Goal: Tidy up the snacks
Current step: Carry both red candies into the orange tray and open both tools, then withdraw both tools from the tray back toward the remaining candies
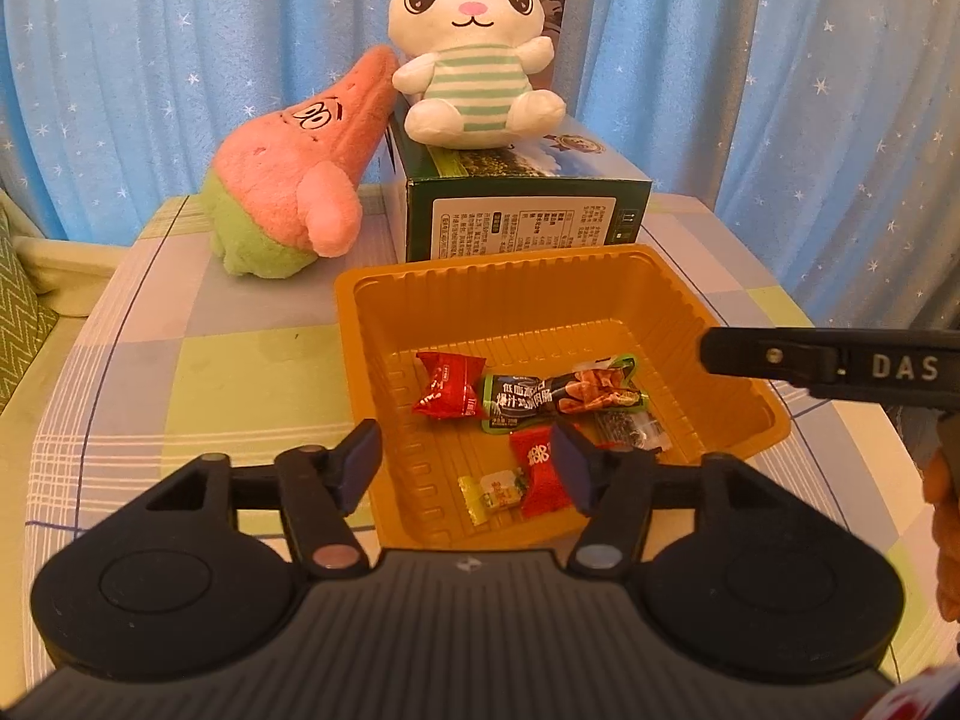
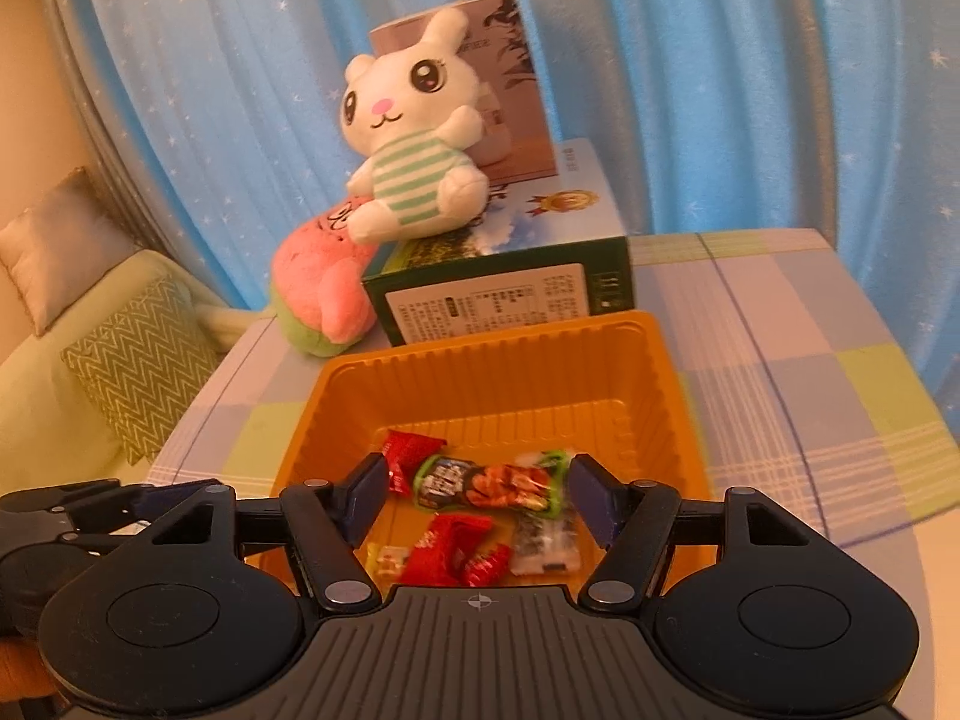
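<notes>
Both tools hang over the orange ribbed plastic tray, and neither one has anything in it. The left tool stands with its blue-padded jaws spread fairly wide, nothing between them, poised above the tray's near edge. The right tool is the same story: jaws apart, pads bare, the snacks lying below in the gap. From the left wrist view, part of the right tool pokes in from the right edge, and white letters reading "DAS" show on its black body.

Now the snacks, all down on the tray floor. There's a red twist-wrapped candy toward the back left, touching a long dark sausage-style packet with green ends that carries white Chinese characters and a picture of glazed meat. Just in front of that lies a small clear packet with dark contents. Nearer the camera sits a second red candy with white lettering, partly hidden behind the left tool's right finger, and beside it a little yellow-and-green wrapped sweet.

The tray rests on a worktop covered with a pastel checked cloth. Right behind it stands a dark green cardboard box with a white printed label, too small to read. A white plush rabbit in a green-striped shirt sits on top, and a pink and green plush star character leans against the box.
</notes>
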A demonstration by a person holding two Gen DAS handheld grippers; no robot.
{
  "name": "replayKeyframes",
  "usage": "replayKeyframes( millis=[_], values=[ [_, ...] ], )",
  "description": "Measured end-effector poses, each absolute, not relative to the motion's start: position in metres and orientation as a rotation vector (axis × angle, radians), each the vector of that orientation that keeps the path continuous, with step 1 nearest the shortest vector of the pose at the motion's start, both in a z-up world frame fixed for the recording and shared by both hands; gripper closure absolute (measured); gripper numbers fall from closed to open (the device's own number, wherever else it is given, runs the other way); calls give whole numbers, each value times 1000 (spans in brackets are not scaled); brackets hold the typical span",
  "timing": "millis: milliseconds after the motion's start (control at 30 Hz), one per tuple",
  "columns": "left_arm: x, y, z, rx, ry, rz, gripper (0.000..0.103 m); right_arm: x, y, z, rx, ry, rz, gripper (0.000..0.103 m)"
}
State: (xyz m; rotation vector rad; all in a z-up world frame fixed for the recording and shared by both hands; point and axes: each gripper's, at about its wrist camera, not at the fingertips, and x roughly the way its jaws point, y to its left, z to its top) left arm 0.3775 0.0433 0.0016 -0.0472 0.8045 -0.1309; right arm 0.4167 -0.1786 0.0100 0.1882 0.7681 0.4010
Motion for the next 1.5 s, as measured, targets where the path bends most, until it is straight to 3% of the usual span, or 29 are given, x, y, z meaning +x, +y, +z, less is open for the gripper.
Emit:
replayKeyframes(
  millis=[200, 733, 1500],
  values=[
    [354, 42, 18, -60, 788, -126, 28, 385, -192, 21, 155, 758, 367, 36],
    [252, 29, 54, -114, 722, -129, 15, 283, -219, 44, 88, 757, 297, 36],
    [131, 27, 50, -189, 710, -100, 10, 166, -242, 30, 140, 802, 229, 36]
  ],
)
